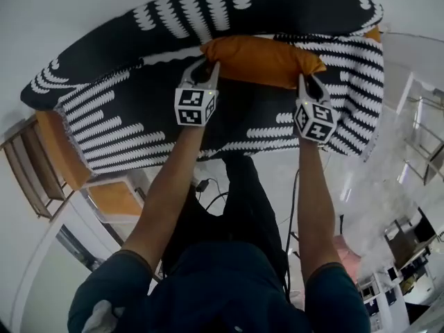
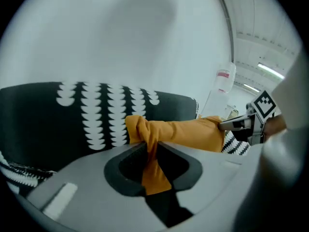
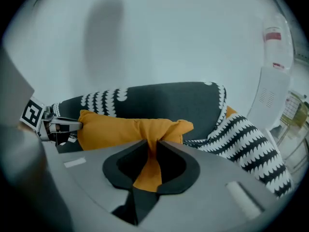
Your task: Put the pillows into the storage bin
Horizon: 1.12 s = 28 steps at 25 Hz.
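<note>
Grips read as closed on both sides: in the left gripper view, the left gripper (image 2: 150,146) has its jaws pinched together on a bunched fold of the orange pillow (image 2: 183,132), with a tongue of the orange cloth hanging down through the gap between them. The right gripper view shows the same thing, the right gripper (image 3: 153,146) clamped on a gathered corner of the pillow (image 3: 125,129) with fabric trailing down between its jaws. From the head view I see the pillow (image 1: 260,57) stretched crosswise between the two tools, the left gripper (image 1: 207,68) at its left end and the right gripper (image 1: 310,83) at its right end, each with its marker cube (image 1: 195,106) facing up toward the camera. The pillow sits over the seat of a sofa draped in a black-and-white patterned cover (image 1: 132,120), close against the backrest (image 1: 208,9); I cannot tell whether it is touching the seat. Each gripper view catches the other tool at the far end of the pillow, the right one (image 2: 241,124) in the left view and the left one (image 3: 63,126) in the right. The person's bare forearms (image 1: 166,193) reach forward to both tools, and a wooden piece of furniture (image 1: 28,168) stands beside the sofa's left end.
</note>
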Tool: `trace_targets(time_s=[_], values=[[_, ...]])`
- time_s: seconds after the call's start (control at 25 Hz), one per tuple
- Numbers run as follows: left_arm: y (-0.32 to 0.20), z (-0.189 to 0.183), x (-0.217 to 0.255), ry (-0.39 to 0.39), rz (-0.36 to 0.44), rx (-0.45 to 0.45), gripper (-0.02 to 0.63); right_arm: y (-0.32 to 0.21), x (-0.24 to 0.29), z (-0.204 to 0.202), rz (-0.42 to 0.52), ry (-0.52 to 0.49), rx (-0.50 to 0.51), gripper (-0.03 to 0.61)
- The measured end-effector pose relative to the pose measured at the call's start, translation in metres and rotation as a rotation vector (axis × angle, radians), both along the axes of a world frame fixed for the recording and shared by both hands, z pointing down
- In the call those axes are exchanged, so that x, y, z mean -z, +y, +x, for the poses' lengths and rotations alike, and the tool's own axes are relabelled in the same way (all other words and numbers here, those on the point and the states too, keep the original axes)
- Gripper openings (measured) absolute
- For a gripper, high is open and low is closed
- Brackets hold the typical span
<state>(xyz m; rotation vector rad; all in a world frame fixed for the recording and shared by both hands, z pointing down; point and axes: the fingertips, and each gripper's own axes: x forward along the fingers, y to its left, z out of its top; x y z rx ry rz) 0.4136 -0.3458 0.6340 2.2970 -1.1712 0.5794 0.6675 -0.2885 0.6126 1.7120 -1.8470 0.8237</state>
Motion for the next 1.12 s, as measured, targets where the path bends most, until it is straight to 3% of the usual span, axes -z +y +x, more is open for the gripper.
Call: trace_targets(time_s=[0.6,0.84,1.12], values=[[0.082,-0.316,0.137,-0.035,0.183,0.395,0.060,-0.026,0.124,-0.311,0.164,-0.067,0.419,0.071],[0.140,-0.433,0.187,-0.042,0.262,0.511,0.057,-0.001,0.173,-0.436,0.224,-0.089,0.557,0.069],[0.258,-0.582,0.244,-0.097,0.318,0.715,0.054,0.064,0.228,-0.611,0.267,-0.148,0.783,0.069]])
